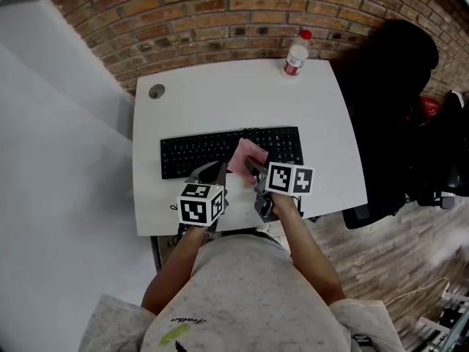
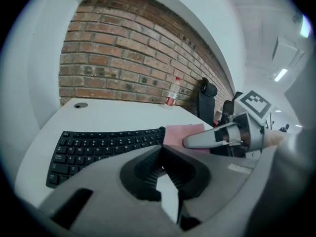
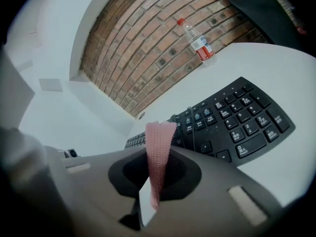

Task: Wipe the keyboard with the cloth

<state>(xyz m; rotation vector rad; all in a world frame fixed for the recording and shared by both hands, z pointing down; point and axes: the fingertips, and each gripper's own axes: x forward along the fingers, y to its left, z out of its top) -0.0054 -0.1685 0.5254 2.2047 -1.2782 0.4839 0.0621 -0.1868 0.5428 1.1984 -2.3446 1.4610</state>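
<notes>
The person stands at the near edge of a white table, and the wiping step looks to be in hand. The right gripper pinches the pink cloth by one edge; in its own view a folded strip of it runs up between the jaws. The loose part lies on the keys right of the middle of the black keyboard, which spans the centre of the frame.

The left gripper hovers over the keyboard's near edge, just beside the right one. Its jaws are pressed together with nothing between them.

My guess is that most of the keys are yet to be wiped, since the cloth covers only a small patch. The next move calls for dragging the cloth along the rows with light downward pressure, keeping it flat and not bunched. The keyboard may slide, so the left gripper could steady its left end.

A bottle stands at the far edge, upper right of centre and well apart from the keyboard. A round hole sits in the tabletop at upper left. A black chair is off the right side, and a brick wall runs along the top. Only the left gripper itself stands in the way of a leftward sweep.
</notes>
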